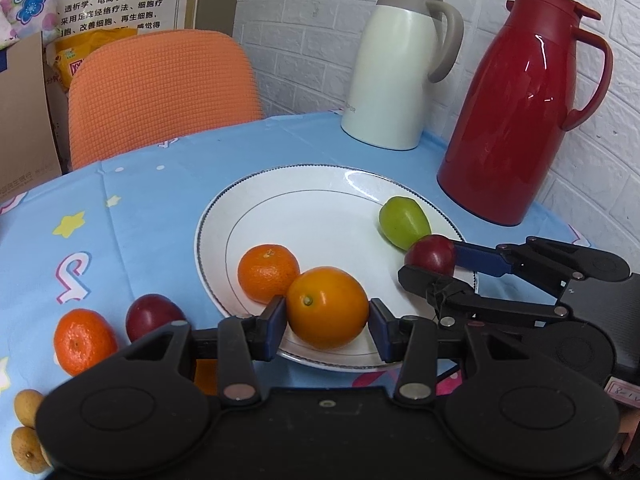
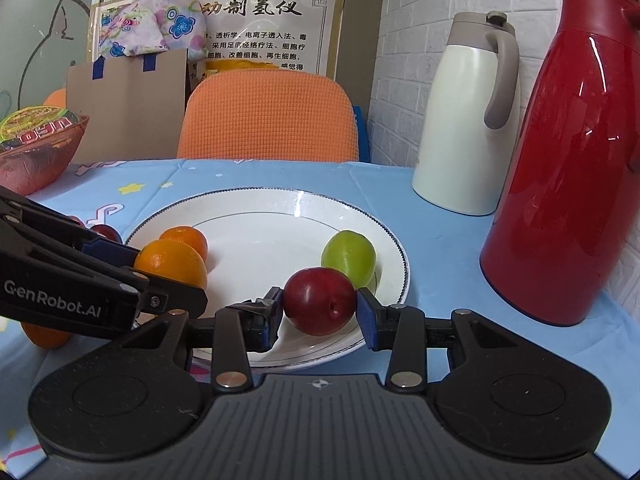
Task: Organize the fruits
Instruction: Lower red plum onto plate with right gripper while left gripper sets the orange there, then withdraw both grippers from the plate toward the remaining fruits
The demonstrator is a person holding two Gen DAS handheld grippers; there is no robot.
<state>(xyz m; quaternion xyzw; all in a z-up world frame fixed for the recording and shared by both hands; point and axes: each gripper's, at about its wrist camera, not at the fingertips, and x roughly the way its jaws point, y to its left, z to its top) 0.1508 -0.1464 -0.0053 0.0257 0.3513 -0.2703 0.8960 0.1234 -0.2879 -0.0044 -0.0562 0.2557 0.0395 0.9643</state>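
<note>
A white plate point(image 1: 304, 208) point(image 2: 256, 232) lies on the blue tablecloth. My left gripper point(image 1: 327, 322) is around an orange point(image 1: 327, 307) point(image 2: 170, 264) at the plate's near rim; the left pad touches it, the right pad stands just off it. A mandarin point(image 1: 267, 272) point(image 2: 188, 238) and a green plum point(image 1: 404, 222) point(image 2: 349, 258) lie on the plate. My right gripper point(image 2: 320, 310) point(image 1: 430, 264) is shut on a dark red plum point(image 2: 320, 306) point(image 1: 431, 256) over the plate's rim.
Off the plate to the left lie another mandarin point(image 1: 85, 341), a red plum point(image 1: 154, 316) and small brown fruits point(image 1: 26, 402). A white jug point(image 1: 402, 64) and a red jug point(image 1: 516, 108) stand at the back right. An orange chair point(image 1: 160, 88) is behind the table. A snack bowl point(image 2: 36, 152) stands far left.
</note>
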